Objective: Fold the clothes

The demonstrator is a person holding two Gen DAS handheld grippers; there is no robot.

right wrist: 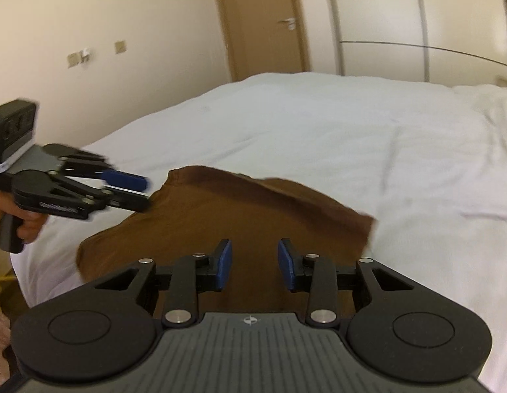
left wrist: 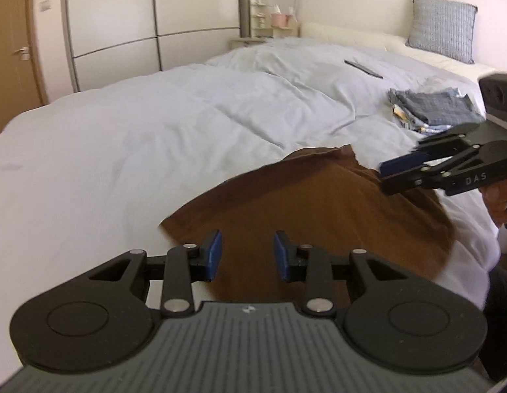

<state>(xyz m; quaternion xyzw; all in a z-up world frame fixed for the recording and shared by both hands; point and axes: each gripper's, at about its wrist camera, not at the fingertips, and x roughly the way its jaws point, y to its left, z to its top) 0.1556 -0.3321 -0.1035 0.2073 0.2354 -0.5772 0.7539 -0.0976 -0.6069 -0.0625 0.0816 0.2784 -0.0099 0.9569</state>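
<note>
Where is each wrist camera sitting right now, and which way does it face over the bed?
Left wrist: on the left gripper, jaws open, facing across the bed toward wardrobe and pillow; shows the right gripper, a hand and folded clothes.
Right wrist: on the right gripper, jaws open, facing the door; shows the left gripper.
Shared: the brown garment, the bed, each other's gripper.
</note>
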